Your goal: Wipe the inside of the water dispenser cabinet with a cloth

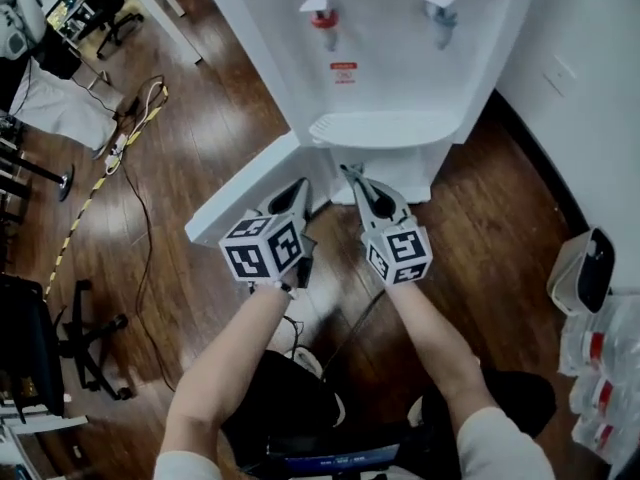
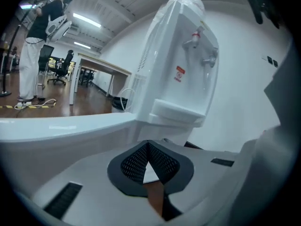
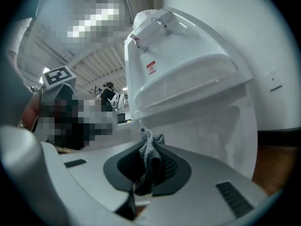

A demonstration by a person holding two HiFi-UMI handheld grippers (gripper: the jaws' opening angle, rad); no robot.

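The right gripper [image 3: 149, 142] is clamped on a bunched grey cloth [image 3: 148, 159]. The cloth runs up between the 2 jaws and pokes out past their tips, close in front of the white water dispenser [image 3: 188, 65], below its drip tray [image 1: 385, 128]. The left gripper [image 2: 148, 142] has its 2 jaws pressed together with nothing between them. It sits beside the open cabinet door [image 1: 240, 193], on the dispenser's left.
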